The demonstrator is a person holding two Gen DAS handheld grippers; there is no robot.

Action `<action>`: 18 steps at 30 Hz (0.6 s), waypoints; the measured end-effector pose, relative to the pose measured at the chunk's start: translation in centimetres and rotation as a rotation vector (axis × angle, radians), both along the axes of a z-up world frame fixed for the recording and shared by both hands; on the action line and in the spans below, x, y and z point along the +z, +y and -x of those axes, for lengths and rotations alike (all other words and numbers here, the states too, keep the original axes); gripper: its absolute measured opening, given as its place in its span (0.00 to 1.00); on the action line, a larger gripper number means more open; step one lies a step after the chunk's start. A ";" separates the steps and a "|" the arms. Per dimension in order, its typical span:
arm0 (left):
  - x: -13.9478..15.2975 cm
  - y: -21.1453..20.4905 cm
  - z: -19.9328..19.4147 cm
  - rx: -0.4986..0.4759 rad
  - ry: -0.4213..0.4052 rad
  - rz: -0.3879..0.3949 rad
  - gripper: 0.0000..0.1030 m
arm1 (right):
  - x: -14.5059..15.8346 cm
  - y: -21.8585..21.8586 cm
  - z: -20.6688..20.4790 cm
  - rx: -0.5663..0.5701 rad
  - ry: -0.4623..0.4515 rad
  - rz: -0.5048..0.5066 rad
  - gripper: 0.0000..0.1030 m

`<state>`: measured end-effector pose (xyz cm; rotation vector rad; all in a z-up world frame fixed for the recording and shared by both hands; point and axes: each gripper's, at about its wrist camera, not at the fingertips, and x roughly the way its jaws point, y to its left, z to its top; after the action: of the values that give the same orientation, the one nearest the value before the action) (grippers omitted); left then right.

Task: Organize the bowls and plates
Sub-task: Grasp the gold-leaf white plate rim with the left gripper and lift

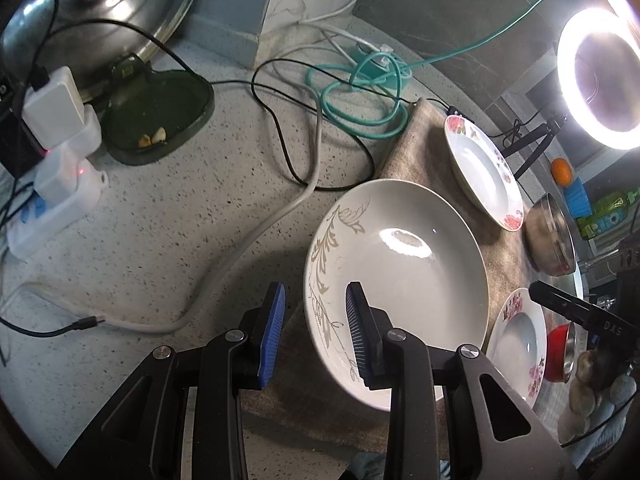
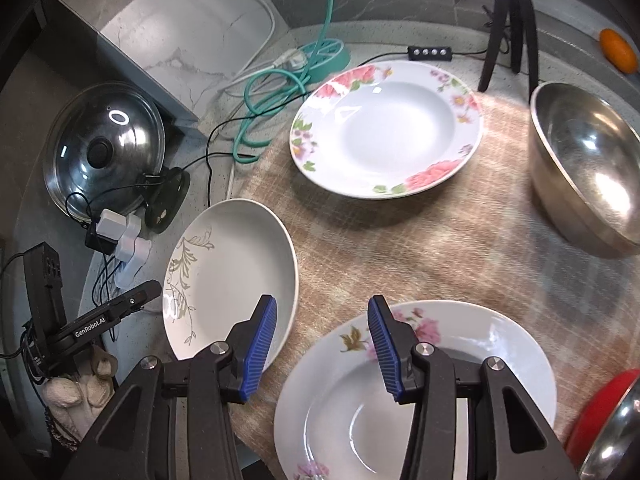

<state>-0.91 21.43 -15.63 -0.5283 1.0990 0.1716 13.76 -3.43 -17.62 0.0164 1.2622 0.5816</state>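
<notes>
A white plate with a grey leaf pattern [image 1: 400, 280] lies on the brown mat [image 1: 424, 140]; it also shows in the right wrist view [image 2: 236, 272]. My left gripper [image 1: 316, 332] is open, its fingers either side of that plate's left rim. Two floral plates lie on the mat, one far [image 2: 386, 128] and one near [image 2: 416, 392]. My right gripper [image 2: 322, 348] is open, empty, at the near floral plate's left rim. A steel bowl [image 2: 588, 168] stands at the right, a red-sided bowl [image 2: 600, 420] at the lower right.
Teal cable [image 1: 360, 92], black and grey cords cross the speckled counter [image 1: 180, 220]. A power strip with adapters [image 1: 56, 168], a dark dish [image 1: 156, 116] and a glass lid [image 2: 104, 144] lie left. A ring light [image 1: 600, 80], tripod [image 2: 512, 20] and orange [image 2: 620, 50] are right.
</notes>
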 end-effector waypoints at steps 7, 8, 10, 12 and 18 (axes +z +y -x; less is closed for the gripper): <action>-0.3 0.3 -0.4 -0.007 0.000 0.005 0.27 | -1.7 1.9 -1.0 0.013 0.039 0.009 0.41; -0.4 0.3 -0.4 -0.009 0.002 0.005 0.25 | -1.8 2.1 -1.1 0.020 0.043 0.011 0.38; -0.6 0.4 -0.5 -0.005 0.005 0.010 0.23 | -2.2 2.7 -1.2 0.032 0.046 0.023 0.34; -0.8 0.6 -0.6 0.001 0.008 0.016 0.21 | -2.7 3.1 -1.4 0.035 0.056 0.029 0.32; -1.5 0.8 -1.0 -0.008 0.023 0.021 0.15 | -3.8 3.7 -1.8 0.034 0.082 0.032 0.23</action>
<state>0.09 22.24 -17.08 -0.5413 1.1264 0.1596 15.60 0.31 -21.40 -0.0085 1.3539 0.5949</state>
